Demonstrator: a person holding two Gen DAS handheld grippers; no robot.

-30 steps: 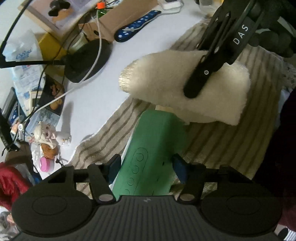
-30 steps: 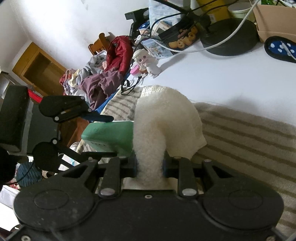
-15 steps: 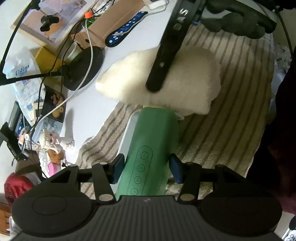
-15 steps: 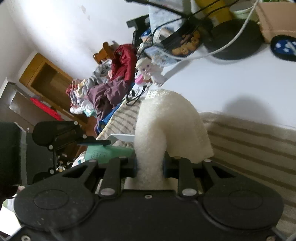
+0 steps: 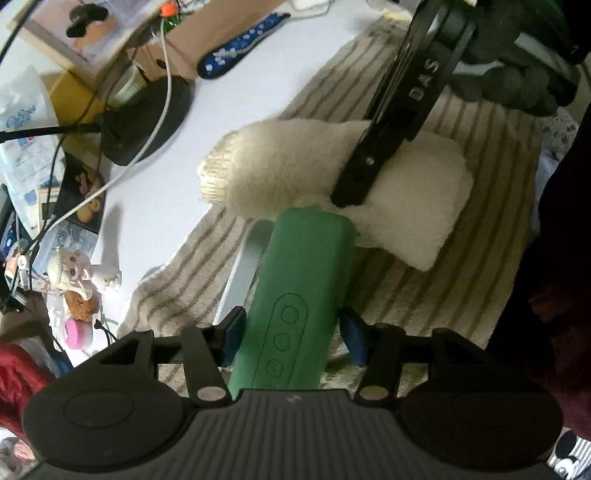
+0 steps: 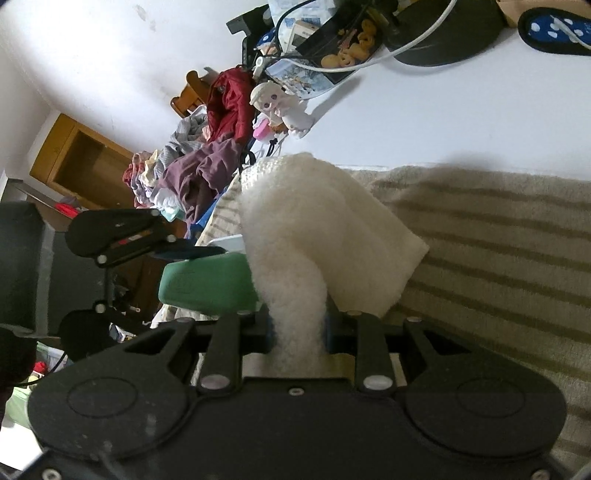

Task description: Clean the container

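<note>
The wiping is judged to be under way but unfinished, since the green container, pinched between the jaws of the left gripper above the striped towel, is touched only at its far end by the fluffy white cloth clamped in the right gripper, which is angled down from above.

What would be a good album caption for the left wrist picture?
Left hand-held gripper steadies a green container while a fluffy white cloth wipes its far end.

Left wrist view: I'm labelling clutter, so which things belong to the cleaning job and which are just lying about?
In use: green container, held by left gripper; white cloth, held by right gripper.

Lying about: doll, lamp base, cardboard box, striped towel.
</note>
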